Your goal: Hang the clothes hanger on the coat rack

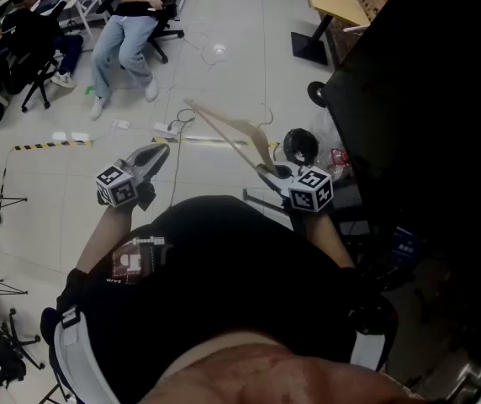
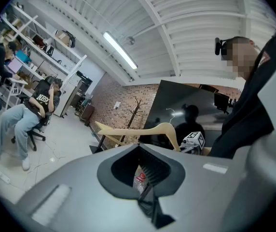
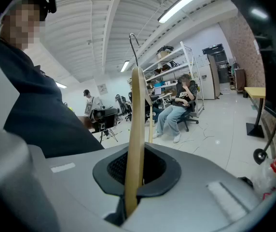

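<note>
1. The right gripper (image 3: 133, 178) has its jaws pinched on one arm of the pale wooden clothes hanger (image 3: 137, 115). The wood rises edge-on from between the jaws, with its thin metal hook (image 3: 133, 40) at the top.
2. In the head view, the hanger (image 1: 232, 129) slants away from the right gripper (image 1: 278, 175), over the floor ahead of both grippers and apart from the left one.
3. The left gripper (image 2: 145, 178) has its jaws pressed together with nothing in them. Through the slit between them shows a red and white packet (image 2: 140, 178) lying beyond.
4. Ahead of the left gripper and a little to its right, the hanger (image 2: 143, 129) spreads sideways. The right gripper's black-and-white marker cube (image 2: 193, 139) sits below the hanger's right end.
5. Far ahead of the left gripper, past the hanger, the dark branching coat rack (image 2: 137, 109) stands in front of a red brick wall (image 2: 121, 98). A large black panel (image 2: 176, 100) stands just to its right.
6. Far ahead of the right gripper, a person in jeans (image 3: 176, 108) sits on an office chair. A yellow-topped pedestal table (image 3: 254, 92) stands off to the right.
</note>
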### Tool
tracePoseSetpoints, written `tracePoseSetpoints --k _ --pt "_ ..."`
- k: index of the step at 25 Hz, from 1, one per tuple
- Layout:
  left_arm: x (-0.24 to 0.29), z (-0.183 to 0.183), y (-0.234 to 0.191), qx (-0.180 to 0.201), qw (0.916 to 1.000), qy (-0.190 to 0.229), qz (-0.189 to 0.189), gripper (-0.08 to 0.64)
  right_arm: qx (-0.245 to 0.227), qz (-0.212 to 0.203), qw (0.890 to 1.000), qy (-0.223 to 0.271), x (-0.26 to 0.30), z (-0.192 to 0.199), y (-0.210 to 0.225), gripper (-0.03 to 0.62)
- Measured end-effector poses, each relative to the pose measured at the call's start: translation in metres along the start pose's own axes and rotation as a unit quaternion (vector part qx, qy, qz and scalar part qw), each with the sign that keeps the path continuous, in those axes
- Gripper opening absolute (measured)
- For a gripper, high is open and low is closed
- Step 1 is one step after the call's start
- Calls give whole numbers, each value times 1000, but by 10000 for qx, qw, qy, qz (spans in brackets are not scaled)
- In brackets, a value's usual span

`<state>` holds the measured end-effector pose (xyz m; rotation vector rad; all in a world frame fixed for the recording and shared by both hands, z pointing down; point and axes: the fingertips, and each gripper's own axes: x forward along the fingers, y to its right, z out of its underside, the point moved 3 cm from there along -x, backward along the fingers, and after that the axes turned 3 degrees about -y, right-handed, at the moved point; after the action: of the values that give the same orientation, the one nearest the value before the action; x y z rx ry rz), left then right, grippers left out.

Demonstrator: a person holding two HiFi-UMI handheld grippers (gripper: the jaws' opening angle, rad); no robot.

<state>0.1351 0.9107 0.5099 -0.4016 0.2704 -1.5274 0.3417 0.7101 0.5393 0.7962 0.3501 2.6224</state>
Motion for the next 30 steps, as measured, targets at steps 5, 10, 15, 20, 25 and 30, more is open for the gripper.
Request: tracePoseSetpoints --k 5,10,15,20,25,30 --pt "20 1 10 -101 9999 -19 -27 2 -82 40 10000 -28 -14 3 18 12" --pt "26 -1 1 -51 9999 -78 45 2 28 78 10000 24 -13 2 24 14" --pt "35 -17 -23 -103 9996 -87 253 2 90 249 9996 34 2 -15 28 12" --pt "69 -42 -87 -130 9982 -29 588 2 130 477 9988 12 38 -55 63 12" --pt "90 -83 -170 58 9971 -137 742 2 177 610 9979 103 96 -112 109 12" --pt "89 -133 -253 407 9969 -216 643 2 56 703 9974 137 150 -180 152 12"
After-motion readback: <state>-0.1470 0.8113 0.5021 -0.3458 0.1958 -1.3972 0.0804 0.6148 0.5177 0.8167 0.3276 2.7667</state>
